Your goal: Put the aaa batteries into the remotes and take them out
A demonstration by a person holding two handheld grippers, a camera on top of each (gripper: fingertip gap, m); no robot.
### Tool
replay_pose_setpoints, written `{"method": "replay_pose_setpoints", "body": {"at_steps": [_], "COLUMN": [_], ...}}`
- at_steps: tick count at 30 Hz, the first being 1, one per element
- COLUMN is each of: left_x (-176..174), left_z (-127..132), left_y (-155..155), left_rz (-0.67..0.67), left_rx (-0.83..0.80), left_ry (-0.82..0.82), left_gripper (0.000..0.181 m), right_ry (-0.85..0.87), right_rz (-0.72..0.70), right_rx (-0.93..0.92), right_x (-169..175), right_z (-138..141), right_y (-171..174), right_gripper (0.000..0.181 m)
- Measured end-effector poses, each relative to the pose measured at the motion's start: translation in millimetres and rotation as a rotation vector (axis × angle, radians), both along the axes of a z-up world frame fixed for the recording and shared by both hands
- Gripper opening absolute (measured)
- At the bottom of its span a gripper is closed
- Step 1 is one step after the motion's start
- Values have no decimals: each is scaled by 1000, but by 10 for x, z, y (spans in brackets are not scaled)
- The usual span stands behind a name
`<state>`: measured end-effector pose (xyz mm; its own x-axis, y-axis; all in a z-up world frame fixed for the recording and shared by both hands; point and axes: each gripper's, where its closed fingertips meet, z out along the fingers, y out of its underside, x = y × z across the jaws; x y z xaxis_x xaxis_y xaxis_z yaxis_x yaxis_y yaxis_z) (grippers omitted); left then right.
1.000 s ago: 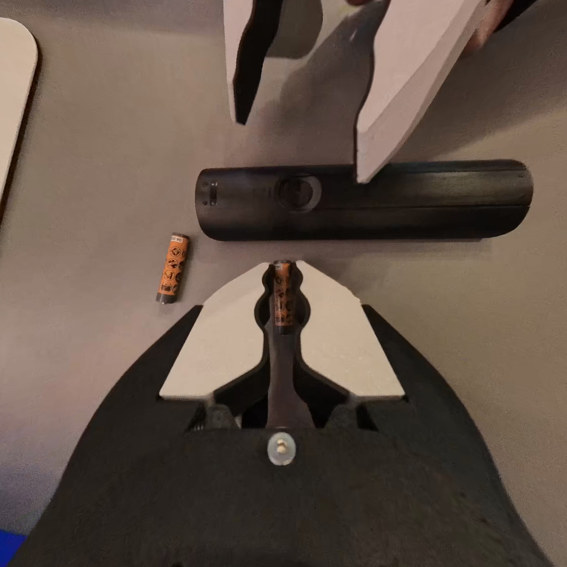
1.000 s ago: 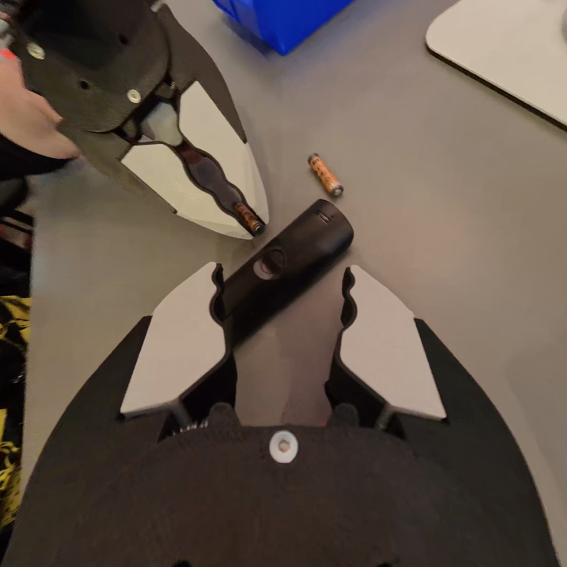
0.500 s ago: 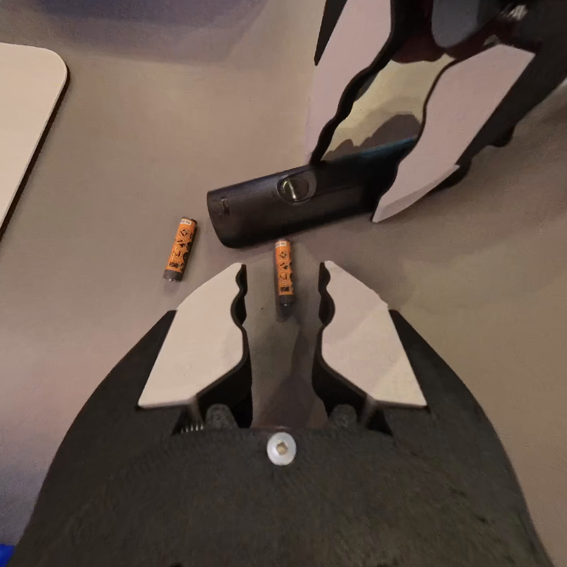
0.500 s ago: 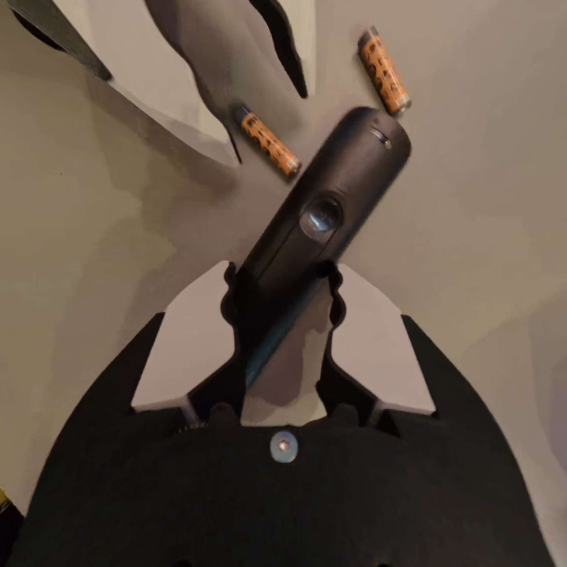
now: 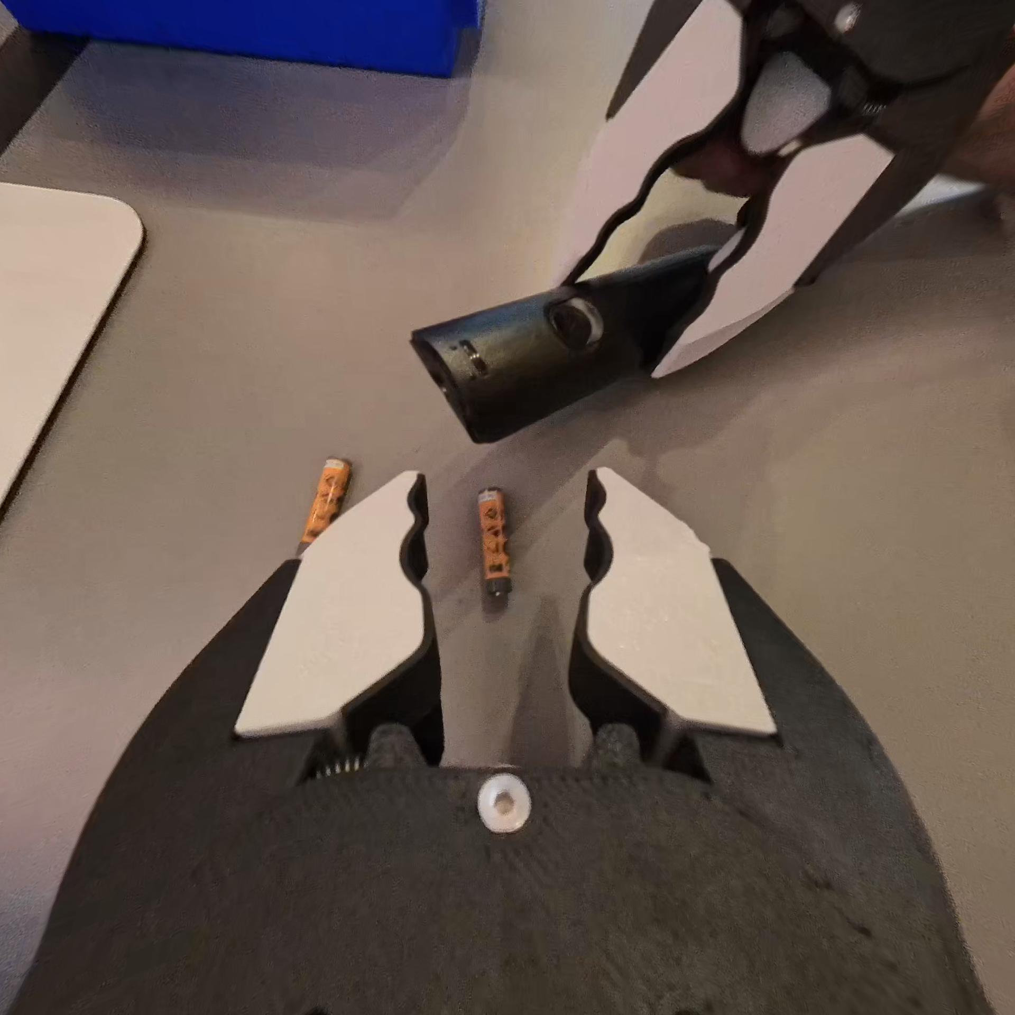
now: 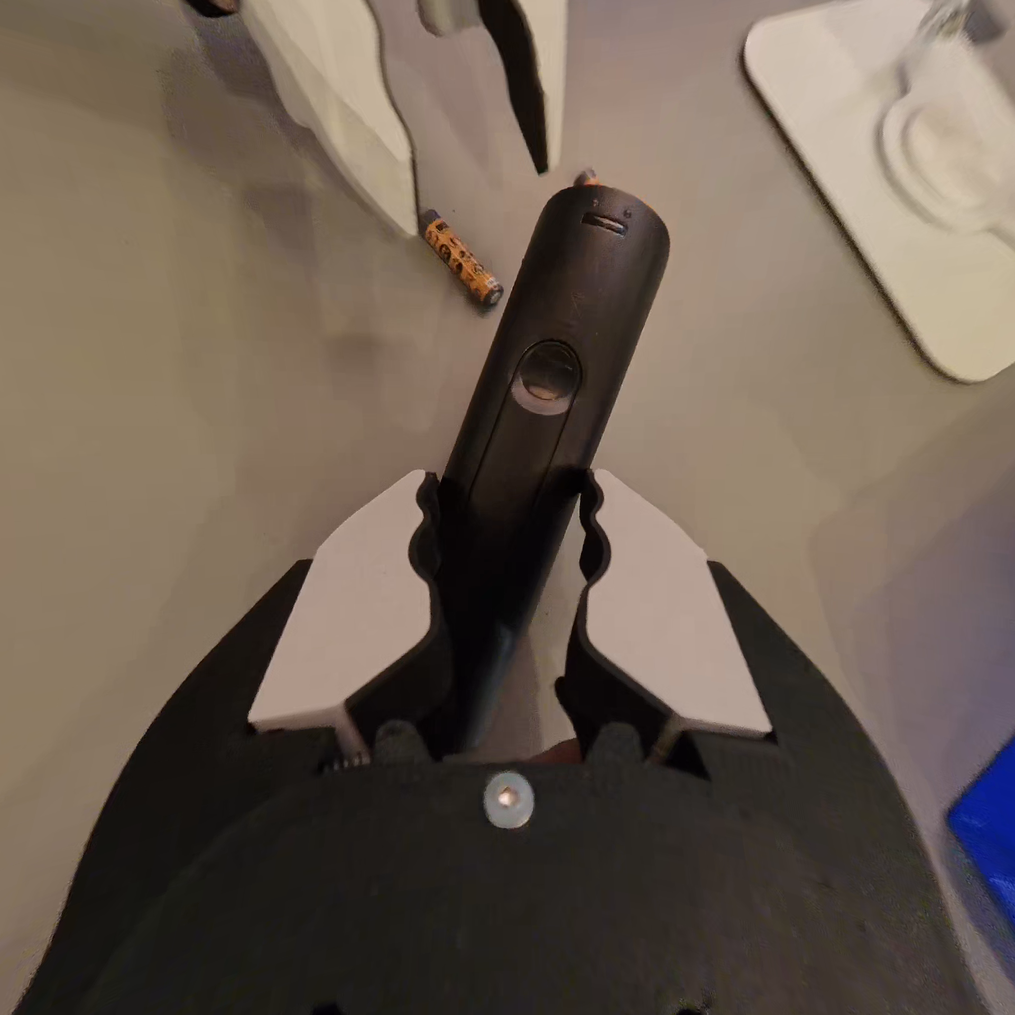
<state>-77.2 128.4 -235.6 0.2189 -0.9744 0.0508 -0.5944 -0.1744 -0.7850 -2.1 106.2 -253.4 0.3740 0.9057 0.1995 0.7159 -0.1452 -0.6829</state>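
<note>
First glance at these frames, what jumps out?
The black remote clamped in the right tool, its far end raised off the grey table. Two orange batteries lie loose: one between the open left tool's fingers, another just left.

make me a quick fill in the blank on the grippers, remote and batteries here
1. The right gripper is shut on the black ____.
2. The left gripper is ____ and holds nothing.
3. The number of orange batteries on the grey table is ____: one between the left fingers, one beside them.

Missing words: remote; open; two
</note>
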Motion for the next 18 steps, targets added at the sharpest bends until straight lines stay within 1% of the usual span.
{"method": "replay_pose_setpoints", "body": {"at_steps": [2, 4, 5, 6, 7, 8, 10, 12, 16, 17, 18], "left_x": [112, 218, 276, 319, 338, 351, 379, 411, 458, 476, 502], "left_z": [106, 173, 201, 209, 209, 246, 321, 413, 584, 601, 626], "left_y": [-27, -49, -103, -108, -112, -125, -154, -170, -189, -193, -200], "left_rz": [-16, -33, -61, -61, -75, -102, -128, -153, -179, -179, -179], "left_rx": [-73, -144, -197, -236, -256, -270, -367, -353, -285, -291, -294], "left_ry": [-89, -147, -177, -194, -197, -225, -275, -318, -326, -317, -316], "left_gripper": [58, 56, 52, 49, 40, 37, 30, 28, 28, 32, 42], "right_ry": [9, 21, 23, 17, 19, 26, 42, 62, 158, 169, 172], "right_rz": [26, 60, 72, 80, 95, 103, 91, 85, 72, 62, 43], "right_rx": [65, 136, 164, 179, 194, 211, 244, 245, 226, 223, 229], "right_x": [-7, -41, -58, -69, -83, -89, -83, -87, -117, -118, -111], "right_z": [47, 97, 113, 120, 136, 158, 203, 242, 348, 365, 377], "right_y": [-26, -54, -67, -81, -99, -108, -86, -74, -70, -61, -38], "right_gripper": [49, 49, 49, 49, 50, 50, 50, 51, 50, 50, 50]}}
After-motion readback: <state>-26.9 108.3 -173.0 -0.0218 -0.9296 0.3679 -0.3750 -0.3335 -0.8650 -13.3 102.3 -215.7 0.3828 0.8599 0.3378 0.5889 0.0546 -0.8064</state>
